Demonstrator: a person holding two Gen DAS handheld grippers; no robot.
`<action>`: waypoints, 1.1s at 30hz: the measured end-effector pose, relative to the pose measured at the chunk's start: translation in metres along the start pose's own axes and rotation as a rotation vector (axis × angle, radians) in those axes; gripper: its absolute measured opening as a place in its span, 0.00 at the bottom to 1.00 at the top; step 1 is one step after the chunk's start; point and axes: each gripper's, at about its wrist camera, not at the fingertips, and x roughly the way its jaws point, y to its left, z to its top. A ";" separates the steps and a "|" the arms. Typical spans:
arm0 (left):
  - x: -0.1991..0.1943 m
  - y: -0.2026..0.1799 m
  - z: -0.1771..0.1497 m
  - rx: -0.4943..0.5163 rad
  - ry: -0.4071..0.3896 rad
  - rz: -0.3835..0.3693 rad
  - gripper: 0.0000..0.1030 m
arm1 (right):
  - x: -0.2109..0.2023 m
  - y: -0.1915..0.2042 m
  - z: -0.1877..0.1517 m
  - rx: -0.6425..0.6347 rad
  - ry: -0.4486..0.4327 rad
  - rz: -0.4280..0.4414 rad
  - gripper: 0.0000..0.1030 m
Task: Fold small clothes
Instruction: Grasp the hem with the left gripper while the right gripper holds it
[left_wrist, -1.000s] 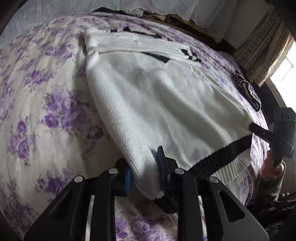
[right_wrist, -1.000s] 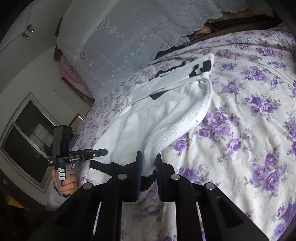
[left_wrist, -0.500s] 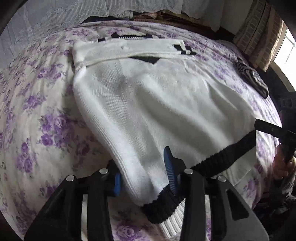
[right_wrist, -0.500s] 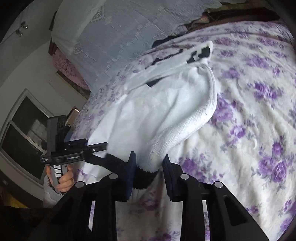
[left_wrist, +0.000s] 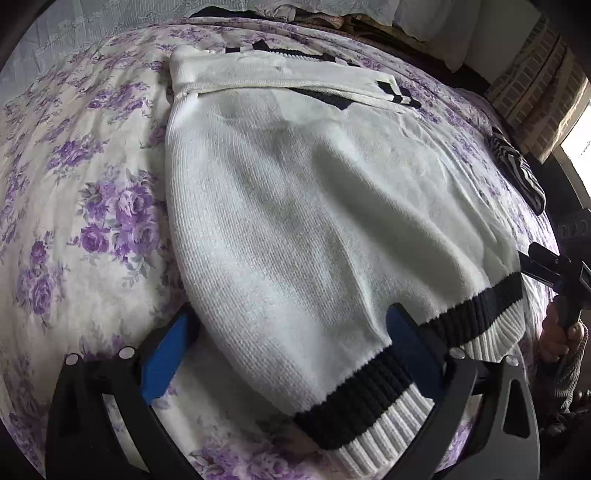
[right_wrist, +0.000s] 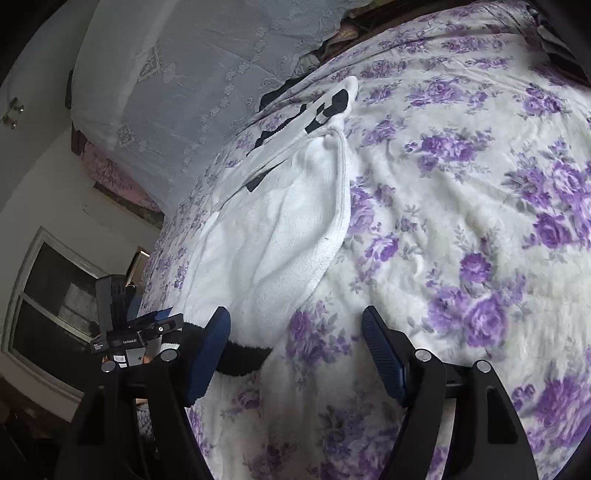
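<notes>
The white sweater (left_wrist: 295, 229) lies flat on the flowered bed (left_wrist: 92, 192). The left gripper (left_wrist: 288, 343) jaws have just been opening and now straddle its hem, released. At 3 o'clock the right gripper (right_wrist: 295, 347) jaws, likewise just opened, grip nothing.

white knit sweater (left_wrist: 295, 221) lies flat on floral bedspread (left_wrist: 74, 184); black-banded hem nearest

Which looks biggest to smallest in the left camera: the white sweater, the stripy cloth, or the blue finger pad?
1. White sweater, by far.
2 and 3. Blue finger pad and stripy cloth look alike; the pad sits nearer the camera, so I can't rank them.
</notes>
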 end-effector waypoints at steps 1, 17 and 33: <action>0.004 0.001 0.004 -0.014 0.007 0.003 0.96 | 0.011 0.006 0.004 -0.003 0.017 0.021 0.73; -0.001 0.000 -0.008 0.019 0.000 -0.002 0.96 | -0.004 0.018 -0.022 -0.073 0.032 0.000 0.74; -0.029 0.002 -0.003 -0.018 -0.068 -0.071 0.42 | -0.006 0.022 -0.011 -0.061 -0.073 -0.029 0.12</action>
